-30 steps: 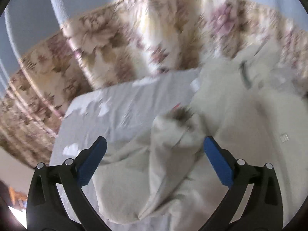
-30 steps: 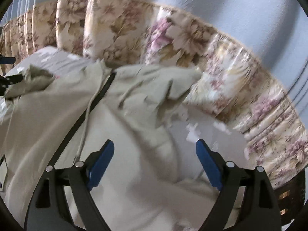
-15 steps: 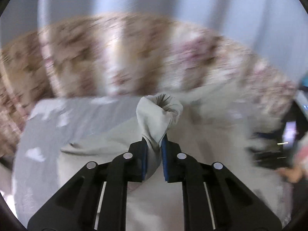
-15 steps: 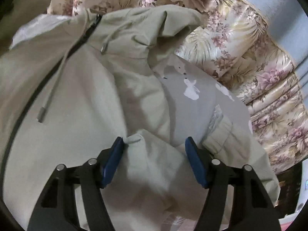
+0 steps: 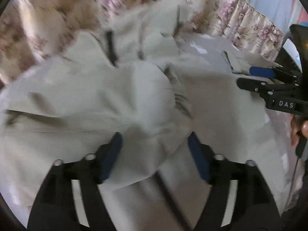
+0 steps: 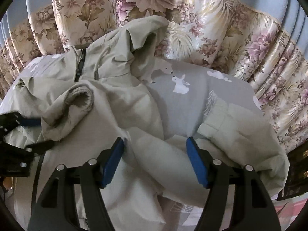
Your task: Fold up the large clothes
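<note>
A pale beige zip hooded jacket (image 6: 119,88) lies spread on the bed. Its left sleeve, cuff (image 6: 80,98) up, is folded across the body. In the blurred left wrist view my left gripper (image 5: 155,148) hangs over that sleeve (image 5: 138,100). Its jaws are opening, with loose cloth between the blue pads and no pad pressing on it. My right gripper (image 6: 155,161) stands open low over the right sleeve (image 6: 173,154), which lies between its pads. That sleeve's cuff (image 6: 217,119) rests on the sheet. Each gripper shows in the other's view: left gripper (image 6: 36,133), right gripper (image 5: 248,76).
A grey sheet (image 6: 192,100) printed with white animals covers the bed. A flowered curtain (image 6: 192,19) hangs close behind the bed's far edge. A person's hand (image 5: 300,129) holds the right gripper's handle at the right rim. Dark furniture (image 6: 296,163) stands past the bed's right side.
My left gripper closed on the left sleeve's cuff, carried it sideways over the jacket body, and has opened again. My right gripper came down over the right sleeve and narrowed a little.
</note>
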`<control>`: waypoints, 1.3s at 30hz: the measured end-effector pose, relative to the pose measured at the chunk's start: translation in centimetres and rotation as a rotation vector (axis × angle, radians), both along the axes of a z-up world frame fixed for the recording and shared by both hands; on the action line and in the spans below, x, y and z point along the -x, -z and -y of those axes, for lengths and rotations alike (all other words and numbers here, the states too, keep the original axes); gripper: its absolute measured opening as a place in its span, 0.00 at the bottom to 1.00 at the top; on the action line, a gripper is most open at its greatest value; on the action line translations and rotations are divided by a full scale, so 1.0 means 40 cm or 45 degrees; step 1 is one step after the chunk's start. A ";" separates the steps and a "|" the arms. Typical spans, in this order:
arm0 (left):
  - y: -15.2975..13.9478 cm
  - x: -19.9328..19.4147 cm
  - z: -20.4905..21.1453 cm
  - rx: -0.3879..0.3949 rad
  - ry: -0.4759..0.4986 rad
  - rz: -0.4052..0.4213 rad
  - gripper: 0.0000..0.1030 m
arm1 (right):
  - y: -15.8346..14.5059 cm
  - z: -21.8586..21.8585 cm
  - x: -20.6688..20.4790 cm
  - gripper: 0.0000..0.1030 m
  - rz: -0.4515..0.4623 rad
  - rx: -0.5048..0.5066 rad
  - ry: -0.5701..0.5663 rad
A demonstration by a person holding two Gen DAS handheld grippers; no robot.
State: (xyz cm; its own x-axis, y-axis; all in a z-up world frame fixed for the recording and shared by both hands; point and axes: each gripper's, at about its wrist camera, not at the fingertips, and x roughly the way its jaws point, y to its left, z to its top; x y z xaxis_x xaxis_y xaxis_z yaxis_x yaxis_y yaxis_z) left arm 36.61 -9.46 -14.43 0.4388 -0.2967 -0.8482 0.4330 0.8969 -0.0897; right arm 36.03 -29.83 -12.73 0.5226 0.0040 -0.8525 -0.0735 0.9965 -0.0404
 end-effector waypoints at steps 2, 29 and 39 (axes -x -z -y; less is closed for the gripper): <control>-0.054 0.023 -0.061 -0.017 -0.042 0.081 0.83 | -0.008 -0.016 -0.003 0.66 0.010 -0.046 -0.037; 0.013 -0.084 -0.378 -0.241 -0.359 0.084 0.94 | -0.008 -0.093 -0.002 0.07 -0.014 0.069 -0.142; 0.012 -0.075 -0.369 -0.254 -0.383 0.067 0.94 | 0.021 -0.241 -0.145 0.15 0.018 -0.135 -0.269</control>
